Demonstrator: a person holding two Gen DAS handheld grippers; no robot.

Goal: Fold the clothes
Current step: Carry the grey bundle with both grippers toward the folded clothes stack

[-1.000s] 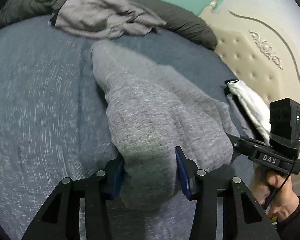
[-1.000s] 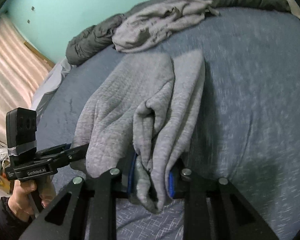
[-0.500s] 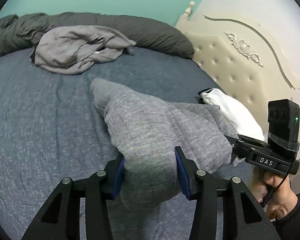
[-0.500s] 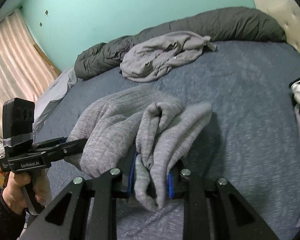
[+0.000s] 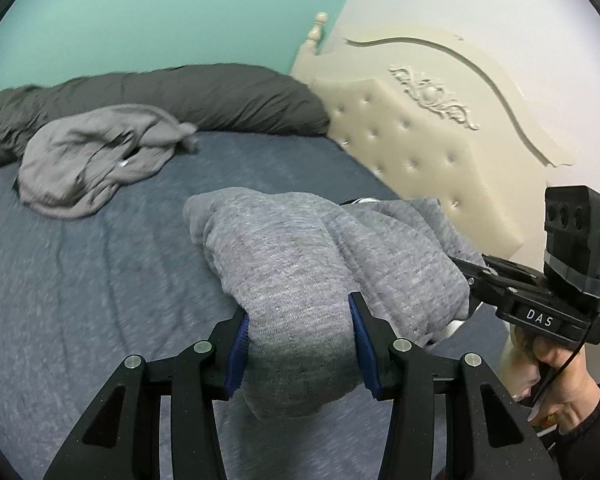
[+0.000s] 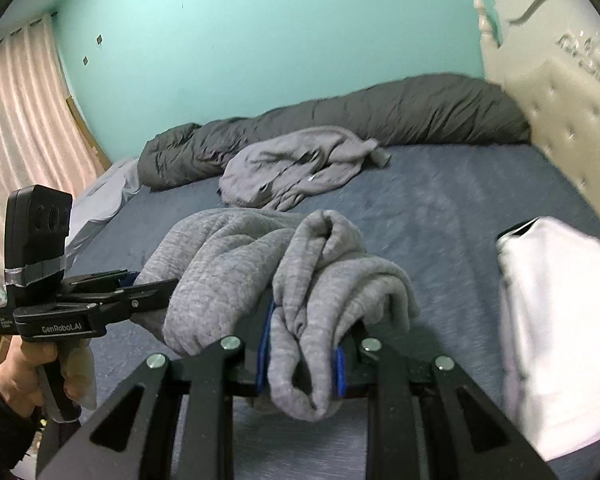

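Left gripper (image 5: pixel 298 344) jaws clamp a thick fold of grey sweater (image 5: pixel 300 256), lower centre of frame; right gripper (image 6: pixel 300 364) jaws pinch another bunch. Sweater hangs btwn both above bed (image 5: pixel 100 280), long axis running away toward upper frame. Lower edge cut off; white cloth (image 6: pixel 556 320) at right blurred.

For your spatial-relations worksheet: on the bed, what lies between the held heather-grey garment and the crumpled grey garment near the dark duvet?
Only bare blue-grey bedspread lies between the heather-grey garment and the crumpled grey garment, clearest in the right wrist view.
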